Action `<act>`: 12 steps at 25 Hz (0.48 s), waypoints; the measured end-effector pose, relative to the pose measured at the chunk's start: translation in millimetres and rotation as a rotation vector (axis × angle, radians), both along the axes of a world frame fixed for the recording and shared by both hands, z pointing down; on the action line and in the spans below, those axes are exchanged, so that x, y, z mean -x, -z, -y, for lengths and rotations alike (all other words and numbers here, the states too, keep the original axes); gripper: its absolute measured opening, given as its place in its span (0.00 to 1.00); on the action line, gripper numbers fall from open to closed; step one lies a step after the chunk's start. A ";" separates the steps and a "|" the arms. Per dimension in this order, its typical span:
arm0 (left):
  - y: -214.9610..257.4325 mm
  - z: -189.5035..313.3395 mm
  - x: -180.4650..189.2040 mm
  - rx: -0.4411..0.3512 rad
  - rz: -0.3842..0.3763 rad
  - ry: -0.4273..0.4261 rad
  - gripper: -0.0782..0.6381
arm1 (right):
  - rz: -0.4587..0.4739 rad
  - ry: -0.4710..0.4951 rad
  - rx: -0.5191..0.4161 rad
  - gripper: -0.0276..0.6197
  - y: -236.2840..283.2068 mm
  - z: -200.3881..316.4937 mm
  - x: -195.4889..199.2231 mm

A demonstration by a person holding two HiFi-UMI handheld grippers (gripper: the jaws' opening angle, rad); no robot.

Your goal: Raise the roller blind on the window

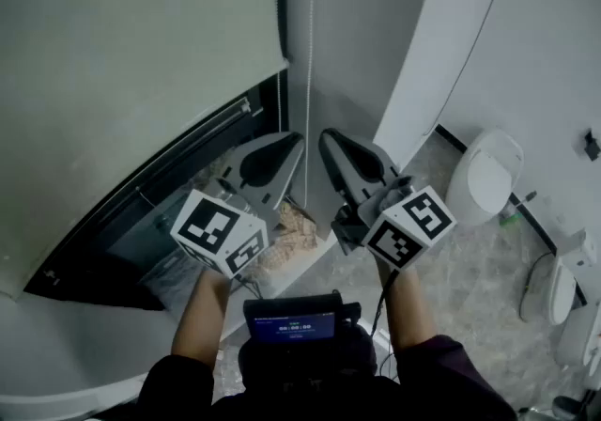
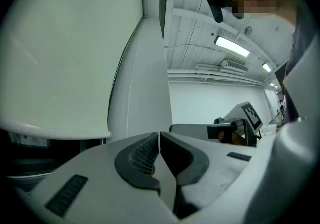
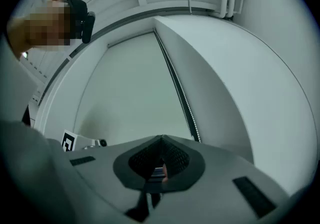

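Bathroom window (image 1: 122,250): pale roller blind (image 1: 141,24) part-lowered; white beaded cord (image 1: 309,71) between left claw (image 1: 293,139), right claw (image 1: 329,137). Both clenched empty, likely flanking for pull.

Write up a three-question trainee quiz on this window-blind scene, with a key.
1. True or false: the left tool has its jaws wide apart.
2. In the head view, the white bead chain hangs: A) between the tips of the left tool and the right tool; B) left of both; C) right of both.
3. Fill in: the pale fabric roller blind covers the window's ___ part, leaving dark glass bare below it.
Key: 1 false, its jaws are together; 2 A; 3 upper.
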State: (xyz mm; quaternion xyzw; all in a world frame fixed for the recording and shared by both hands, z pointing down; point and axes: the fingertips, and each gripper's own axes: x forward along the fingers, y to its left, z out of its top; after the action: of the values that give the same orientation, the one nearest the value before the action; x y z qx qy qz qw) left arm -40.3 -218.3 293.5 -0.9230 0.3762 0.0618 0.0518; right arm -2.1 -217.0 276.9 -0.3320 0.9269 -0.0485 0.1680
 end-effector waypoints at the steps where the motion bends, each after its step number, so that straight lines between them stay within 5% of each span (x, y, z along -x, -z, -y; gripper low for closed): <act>1: -0.5 0.6 0.2 0.001 0.002 0.000 0.12 | -0.001 0.000 -0.002 0.05 -0.3 0.5 0.3; 6: -0.4 4.3 2.0 -0.001 0.009 0.006 0.12 | -0.018 -0.021 -0.030 0.05 1.8 3.3 1.7; 12: 13.0 31.7 10.1 -0.027 -0.006 0.077 0.12 | 0.101 0.032 -0.004 0.11 10.0 2.0 -4.0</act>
State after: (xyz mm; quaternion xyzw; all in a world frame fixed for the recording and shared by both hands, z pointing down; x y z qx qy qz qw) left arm -50.4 -250.1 280.6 -0.9070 0.4105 0.0676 0.0653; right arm 1.9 -219.0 267.0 -0.3141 0.9225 -0.0659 0.2143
